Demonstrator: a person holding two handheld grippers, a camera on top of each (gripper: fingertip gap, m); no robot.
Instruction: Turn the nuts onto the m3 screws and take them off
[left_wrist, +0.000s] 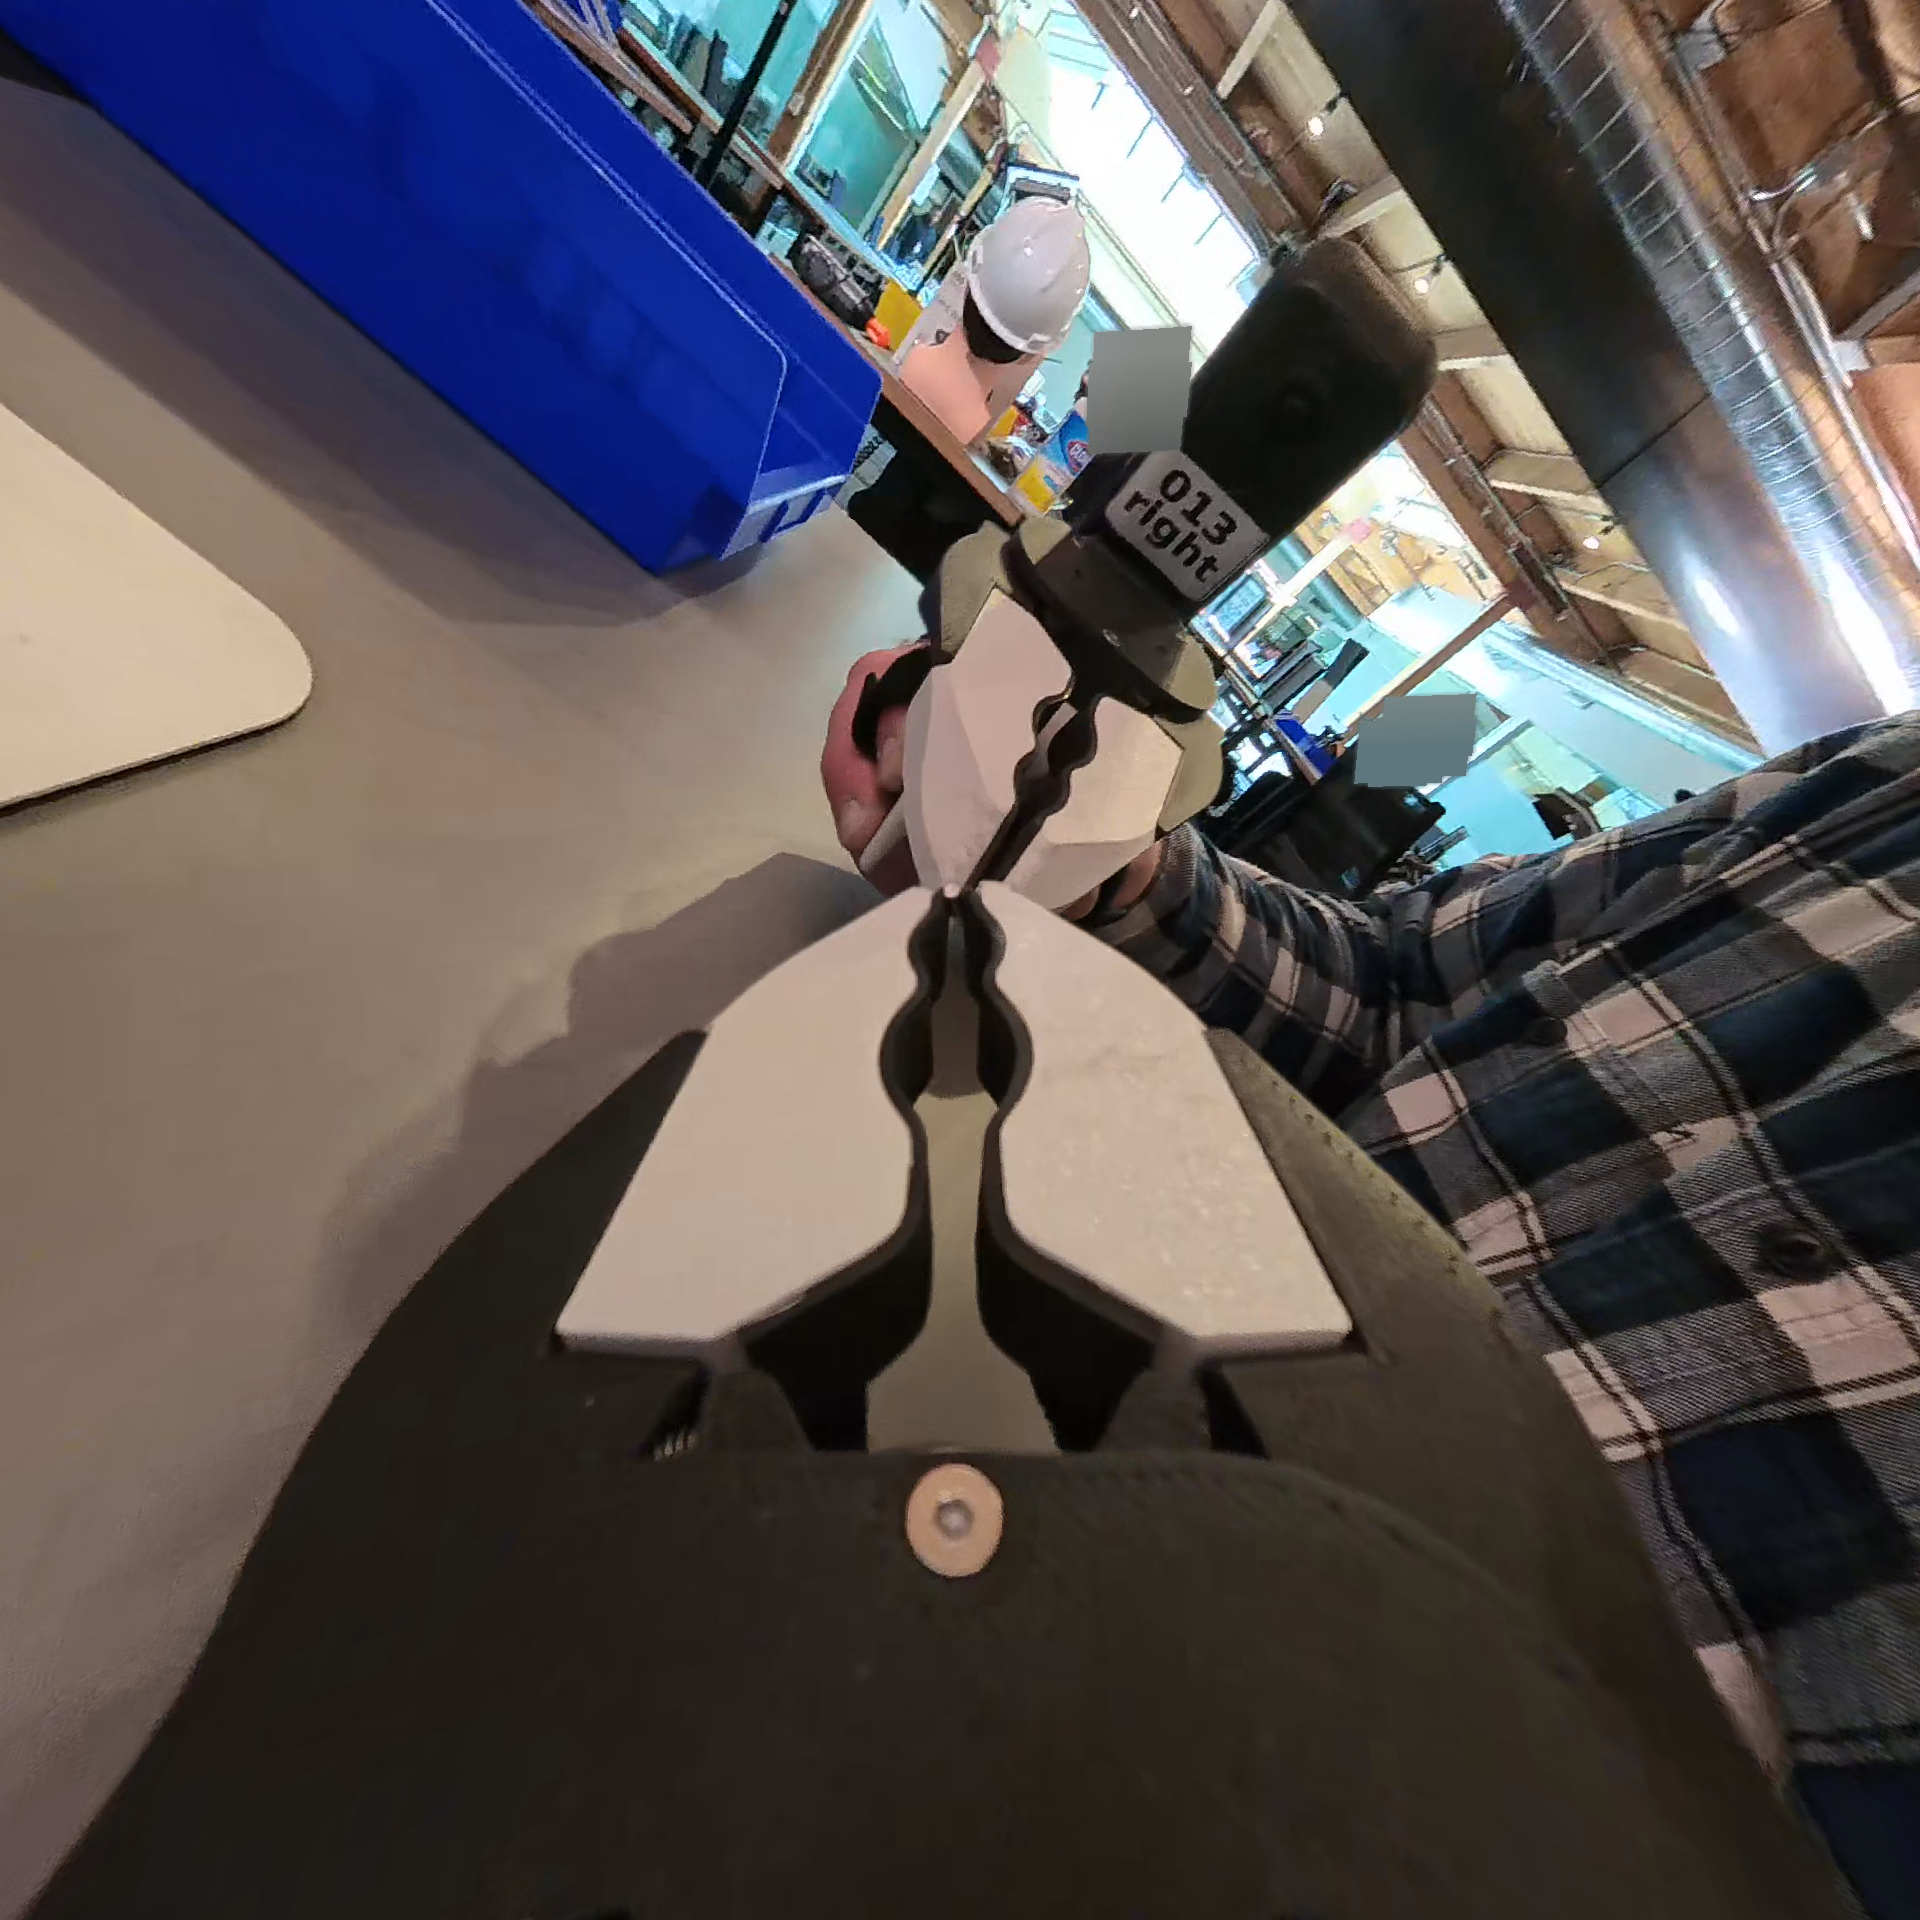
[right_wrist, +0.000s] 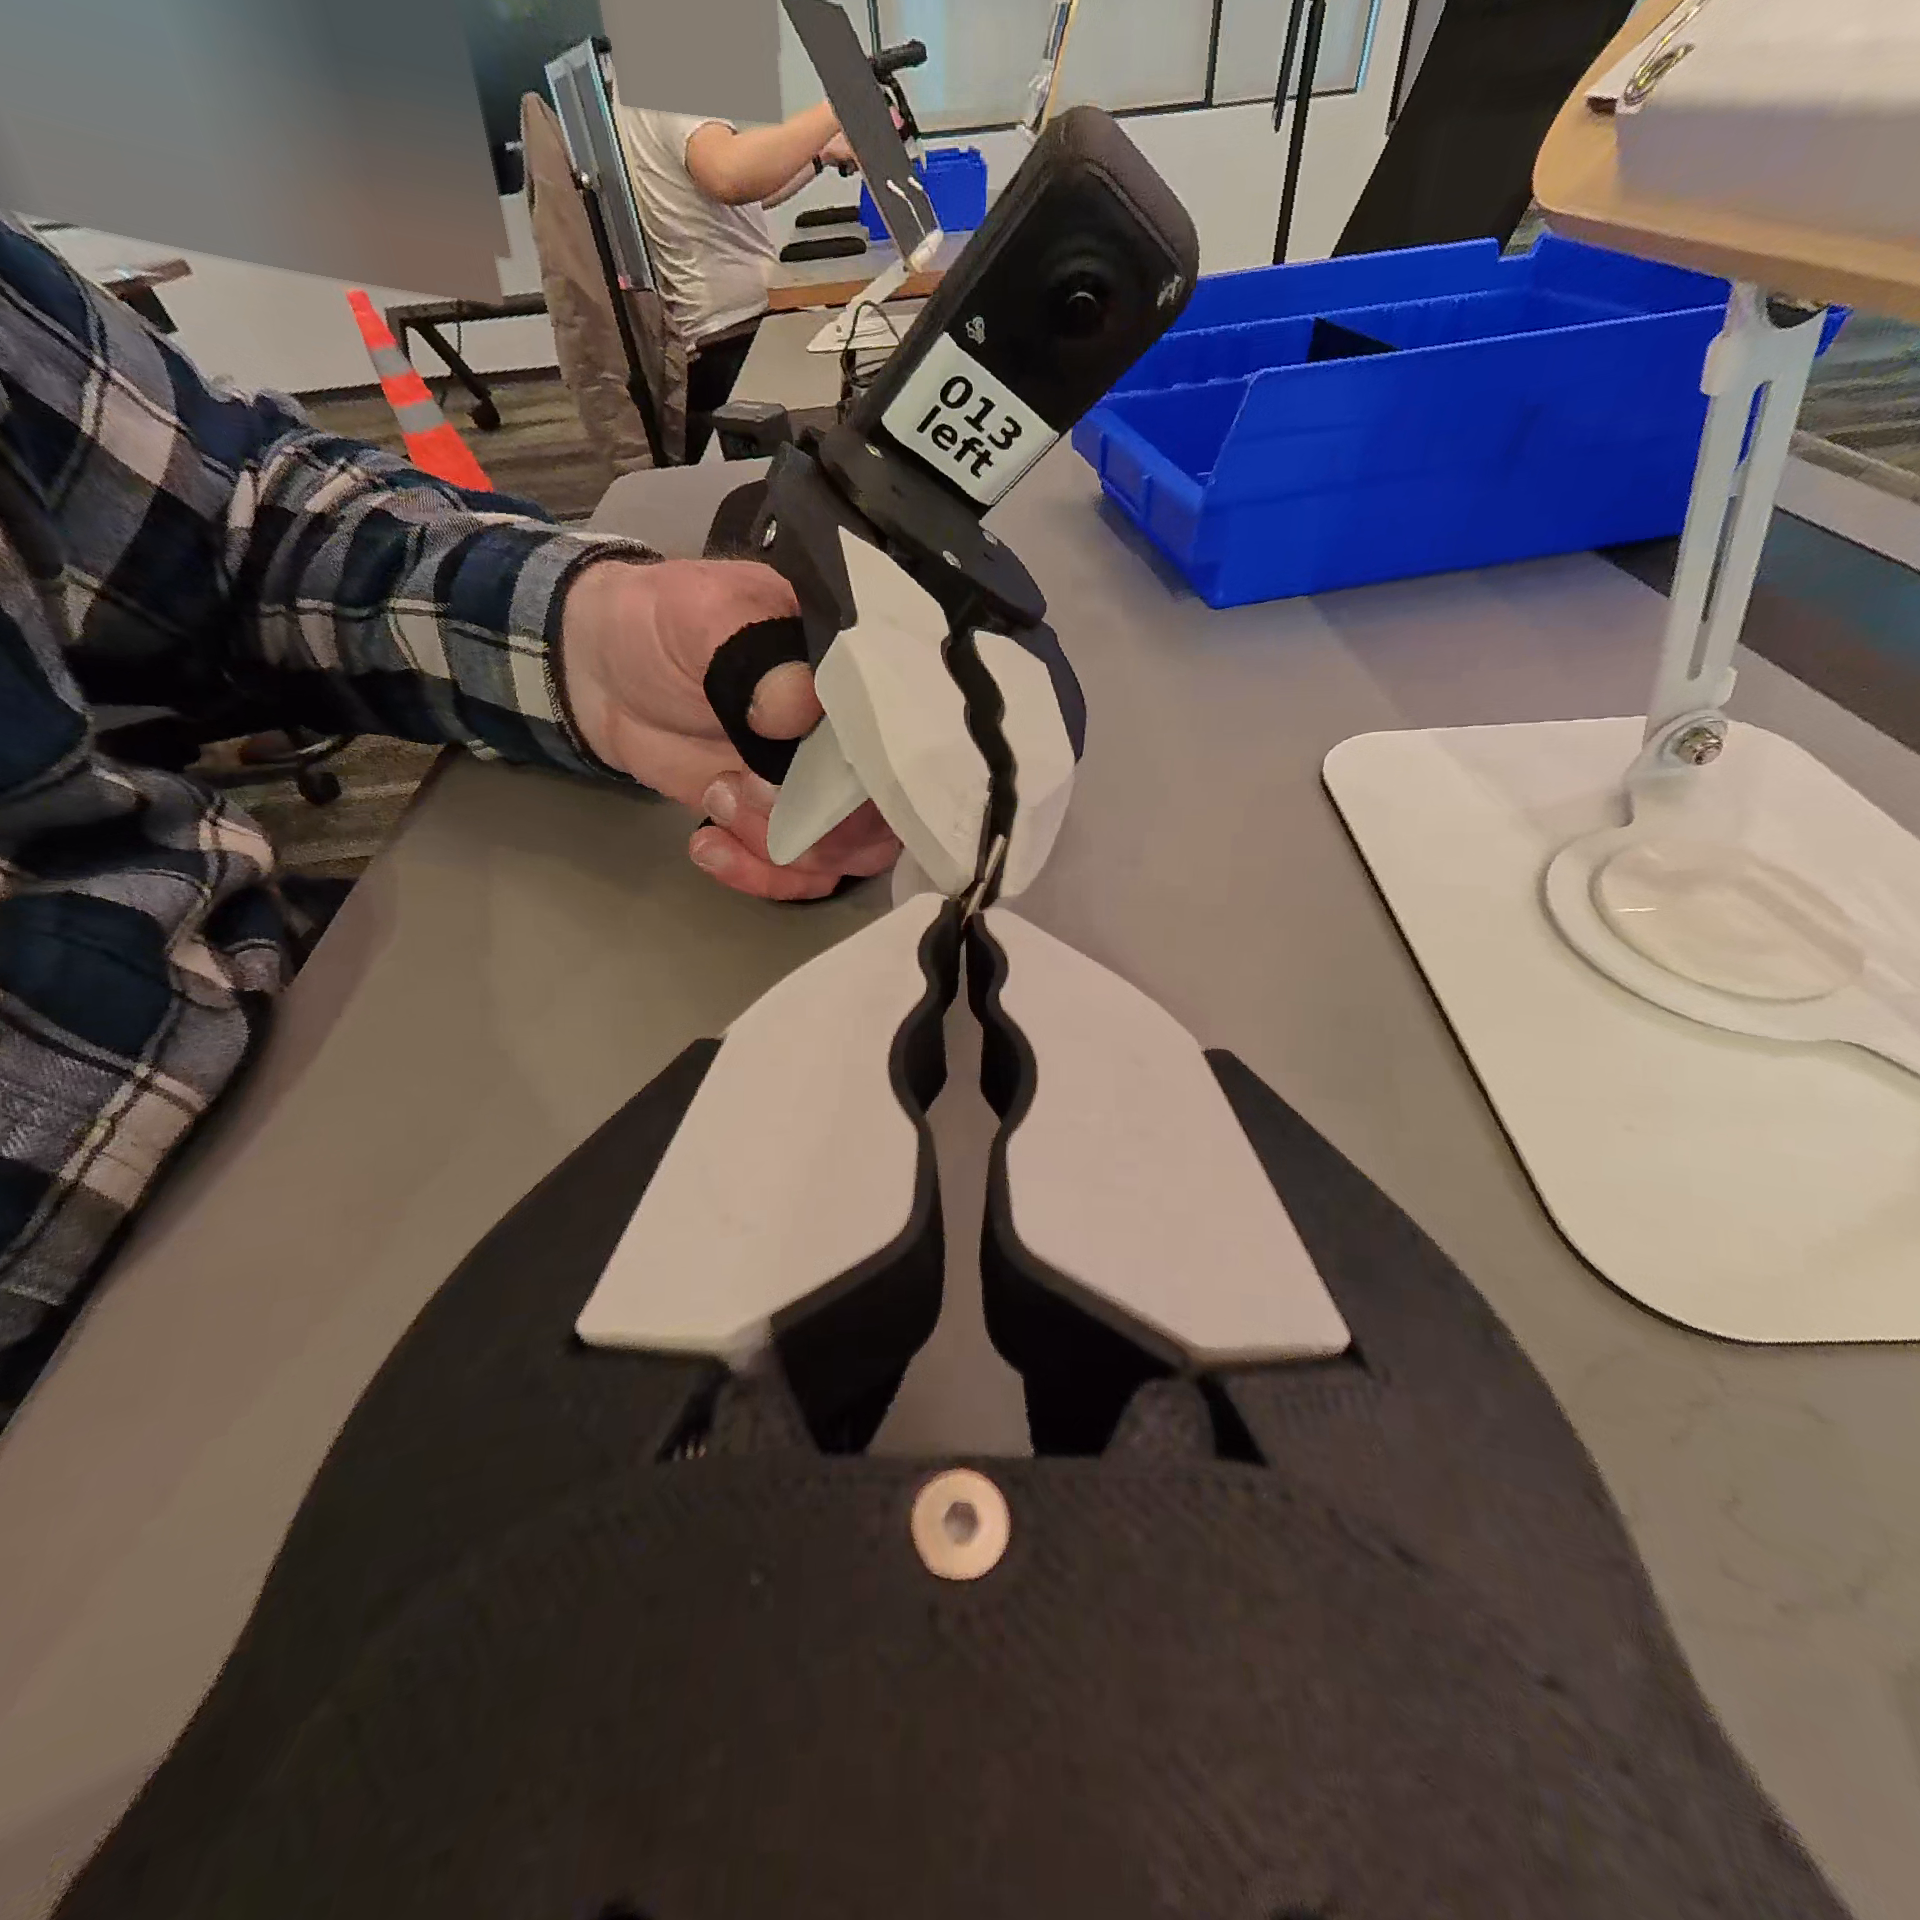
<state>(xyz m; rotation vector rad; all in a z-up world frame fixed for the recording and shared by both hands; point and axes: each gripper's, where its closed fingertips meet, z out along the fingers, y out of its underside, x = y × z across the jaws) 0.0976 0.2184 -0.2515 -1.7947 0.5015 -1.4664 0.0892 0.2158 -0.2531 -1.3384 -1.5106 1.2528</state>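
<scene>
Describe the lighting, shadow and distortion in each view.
Left wrist view: tilted, overexposed windows, fisheye-curved blue bin, soft gripper shadow on the grey table. Right wrist view: even indoor light, slight blur on the white stand base, table edges bowed.

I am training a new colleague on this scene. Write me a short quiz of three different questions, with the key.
1. Which colour is the bin on the table? A) red B) blue C) green
2. True or false: the fingers of the left gripper and of the right gripper stand wide open.
3. The two grippers meet tip to tip. What shows between the tips?

Key: 1. B. 2. False: both pairs of fingers are closed. 3. A small silver piece.
</scene>
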